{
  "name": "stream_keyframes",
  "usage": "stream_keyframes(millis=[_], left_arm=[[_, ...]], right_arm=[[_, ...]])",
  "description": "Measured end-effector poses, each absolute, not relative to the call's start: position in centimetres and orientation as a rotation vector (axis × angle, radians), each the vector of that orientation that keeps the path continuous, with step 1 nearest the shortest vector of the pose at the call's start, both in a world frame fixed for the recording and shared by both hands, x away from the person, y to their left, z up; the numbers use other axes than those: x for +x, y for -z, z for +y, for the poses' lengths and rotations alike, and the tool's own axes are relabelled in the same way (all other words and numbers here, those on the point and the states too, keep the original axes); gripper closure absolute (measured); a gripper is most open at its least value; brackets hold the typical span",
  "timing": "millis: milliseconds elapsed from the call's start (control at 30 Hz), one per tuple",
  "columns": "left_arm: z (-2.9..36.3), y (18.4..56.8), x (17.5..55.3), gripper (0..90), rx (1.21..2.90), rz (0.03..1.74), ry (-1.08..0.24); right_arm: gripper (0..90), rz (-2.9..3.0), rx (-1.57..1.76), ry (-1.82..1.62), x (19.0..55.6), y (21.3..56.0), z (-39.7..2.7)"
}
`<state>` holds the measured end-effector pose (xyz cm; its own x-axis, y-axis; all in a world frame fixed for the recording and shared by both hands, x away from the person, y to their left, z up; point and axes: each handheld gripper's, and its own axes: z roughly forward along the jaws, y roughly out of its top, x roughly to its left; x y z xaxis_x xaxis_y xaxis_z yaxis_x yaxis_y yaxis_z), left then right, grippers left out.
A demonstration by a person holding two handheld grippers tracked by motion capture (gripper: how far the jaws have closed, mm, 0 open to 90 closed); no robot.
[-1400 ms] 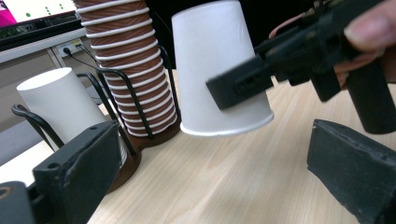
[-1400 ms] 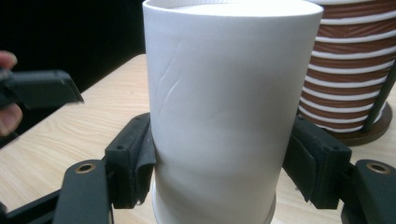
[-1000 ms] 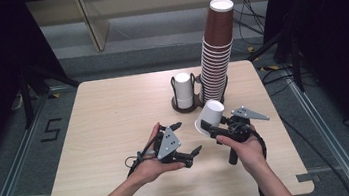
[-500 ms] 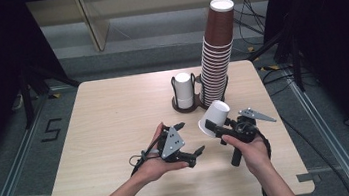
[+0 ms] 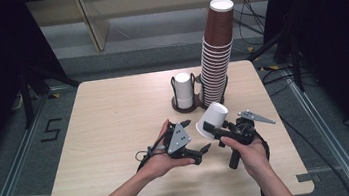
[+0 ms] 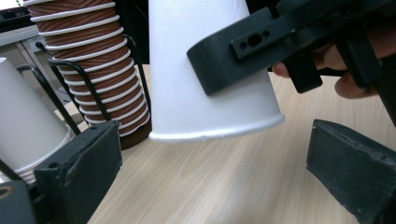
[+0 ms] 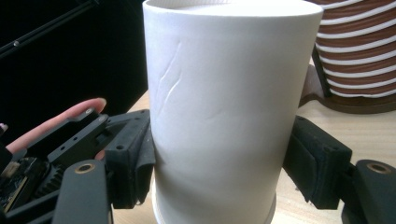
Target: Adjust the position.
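Note:
A white paper cup (image 5: 213, 118) hangs tilted above the table, mouth down and toward my left hand, with my right gripper (image 5: 212, 129) shut on its wall. In the right gripper view the cup (image 7: 224, 107) stands between the two black pads (image 7: 133, 158), which press its sides; a faint crease marks its wall. My left gripper (image 5: 204, 150) points at the cup's rim from the left. Its jaws have just been opening and stand wide in the left gripper view (image 6: 210, 182). The cup's rim (image 6: 219, 133) lies just beyond them, untouched, and nothing is between them.
A tall stack of brown paper cups (image 5: 217, 52) rises from a black wire holder at the table's far middle. A short stack of white cups (image 5: 184, 89) stands in the holder beside it. Bare wood table (image 5: 110, 121) extends to the left.
The cup in my right gripper has tilted a little, mouth toward the left gripper. The left gripper has edged toward the cup and its jaws stand wider.

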<state>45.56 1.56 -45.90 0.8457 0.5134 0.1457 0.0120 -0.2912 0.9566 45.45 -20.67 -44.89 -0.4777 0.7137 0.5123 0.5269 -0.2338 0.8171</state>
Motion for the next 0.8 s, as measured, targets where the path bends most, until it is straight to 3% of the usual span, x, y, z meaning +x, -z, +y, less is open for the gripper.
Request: stream_keyframes(millis=[667, 800], left_arm=[[0.0, 46.5, 46.4, 4.1, 1.824, 0.415, -0.475], [0.0, 46.5, 46.5, 7.8, 1.827, 0.408, -0.467]], right_arm=[[30.8, 1.854, 1.529, -1.833, 44.9, 45.1, -20.2], [30.8, 1.854, 1.514, -1.827, 44.9, 45.3, -20.2]])
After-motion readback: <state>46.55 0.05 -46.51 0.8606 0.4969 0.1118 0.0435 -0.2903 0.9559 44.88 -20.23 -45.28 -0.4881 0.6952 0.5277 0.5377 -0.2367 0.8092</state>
